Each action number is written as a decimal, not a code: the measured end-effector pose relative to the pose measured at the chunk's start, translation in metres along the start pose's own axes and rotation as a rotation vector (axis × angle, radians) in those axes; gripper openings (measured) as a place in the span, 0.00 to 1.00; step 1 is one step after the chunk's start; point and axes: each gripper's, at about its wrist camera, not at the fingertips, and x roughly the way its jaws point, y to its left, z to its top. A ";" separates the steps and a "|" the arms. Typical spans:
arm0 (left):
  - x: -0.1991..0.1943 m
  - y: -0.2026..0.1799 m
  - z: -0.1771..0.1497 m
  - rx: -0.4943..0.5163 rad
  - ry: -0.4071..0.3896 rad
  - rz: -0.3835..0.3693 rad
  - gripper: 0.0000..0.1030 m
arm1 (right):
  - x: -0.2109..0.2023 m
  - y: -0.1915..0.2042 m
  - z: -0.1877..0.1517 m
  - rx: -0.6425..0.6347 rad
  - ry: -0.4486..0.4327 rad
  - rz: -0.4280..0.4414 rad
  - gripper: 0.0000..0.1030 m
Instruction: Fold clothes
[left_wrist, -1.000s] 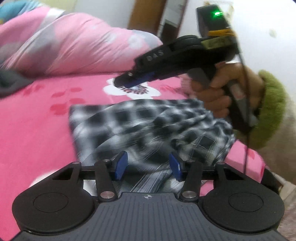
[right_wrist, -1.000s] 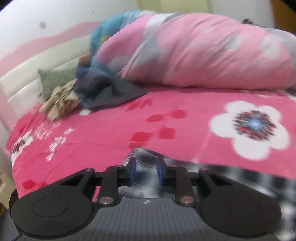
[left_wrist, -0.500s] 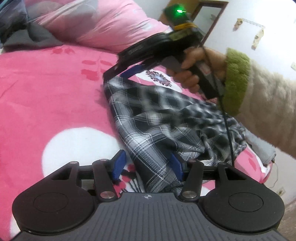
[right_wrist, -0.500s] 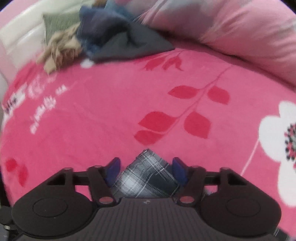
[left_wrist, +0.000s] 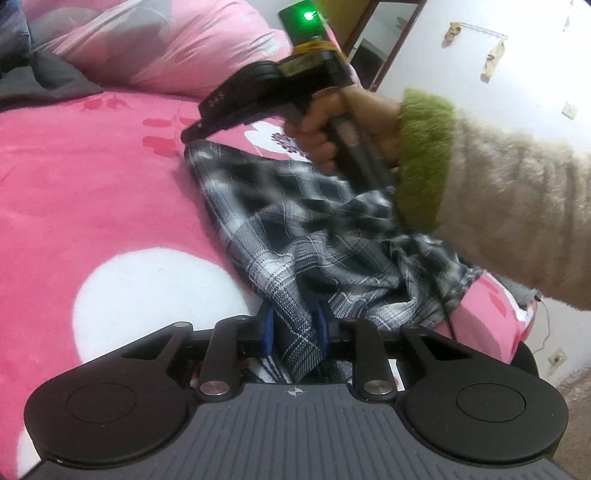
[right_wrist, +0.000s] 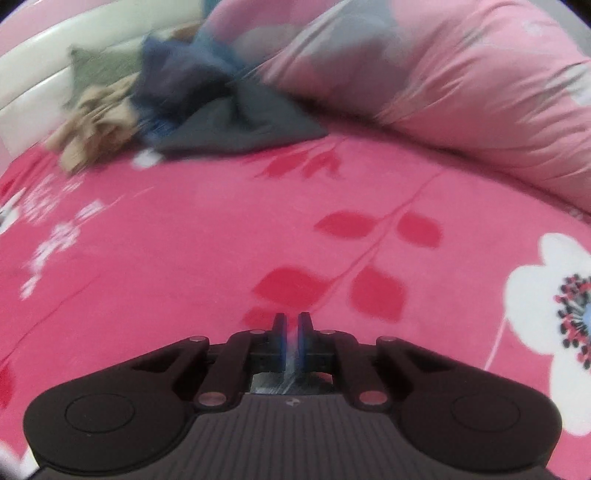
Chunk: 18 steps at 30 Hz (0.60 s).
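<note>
Between the blue pads of the left tool (left_wrist: 293, 328), a bunched fold of the black-and-white checked cotton garment (left_wrist: 306, 236) is pinched, the jaws having just been closing on it. At the garment's far corner, the right tool (left_wrist: 190, 134) is seen gripped by a hand (left_wrist: 332, 129) in a green-cuffed cream fleece sleeve (left_wrist: 491, 192); its jaws have just been closing too and are now nearly together on a thin sliver of the checked cloth (right_wrist: 291, 360). The garment is spread, crumpled, between the two tools on the pink flower-patterned bed cover (left_wrist: 92, 192). Beyond it, a pink quilt (right_wrist: 443, 81) and a heap of dark and tan clothes (right_wrist: 155, 110) are seen
</note>
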 end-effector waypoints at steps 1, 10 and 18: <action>-0.001 0.000 0.000 -0.002 0.004 -0.003 0.24 | 0.001 -0.004 0.001 0.026 -0.021 -0.016 0.05; -0.004 0.012 0.006 -0.149 0.050 -0.099 0.51 | -0.123 -0.007 -0.023 0.179 -0.219 0.060 0.09; 0.001 0.017 0.012 -0.284 0.137 -0.117 0.14 | -0.229 0.017 -0.146 0.307 -0.322 -0.058 0.22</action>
